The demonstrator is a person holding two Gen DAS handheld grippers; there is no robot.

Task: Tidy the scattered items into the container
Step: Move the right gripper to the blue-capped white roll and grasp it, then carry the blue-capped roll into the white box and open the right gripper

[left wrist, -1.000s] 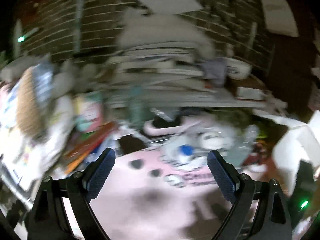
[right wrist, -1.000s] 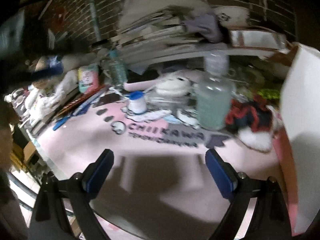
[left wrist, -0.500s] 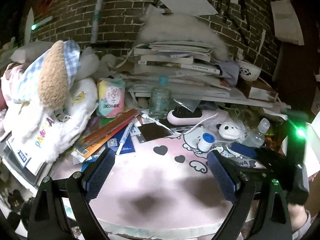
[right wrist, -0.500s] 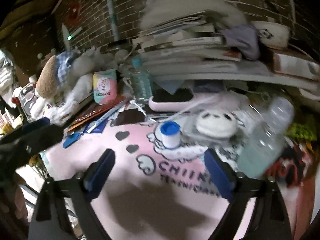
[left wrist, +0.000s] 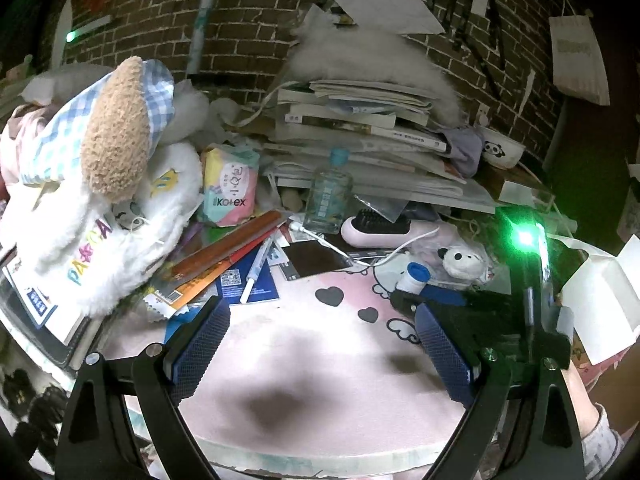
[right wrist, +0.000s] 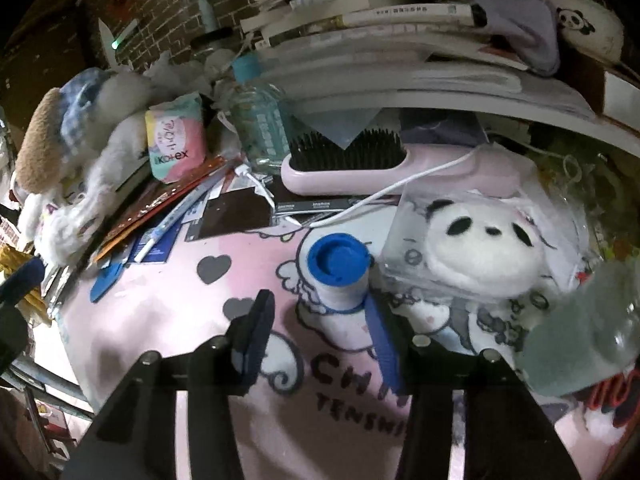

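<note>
Left wrist view: your left gripper (left wrist: 320,344) is hanging wide open over the bare pink mat (left wrist: 304,360), gripping nothing. The small white bottle with the blue cap (left wrist: 414,275) is lying further back beside the panda toy (left wrist: 460,260).

Right wrist view: your right gripper (right wrist: 316,324) is closing its jaws around that bottle (right wrist: 340,276); the right pad is touching its side, the left pad is standing clear. The hairbrush (right wrist: 360,164) is lying behind.

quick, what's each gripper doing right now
Left gripper: open, empty above the pink mat.
Right gripper: jaws closing around the small white bottle with the blue cap; no firm grip yet.
</note>
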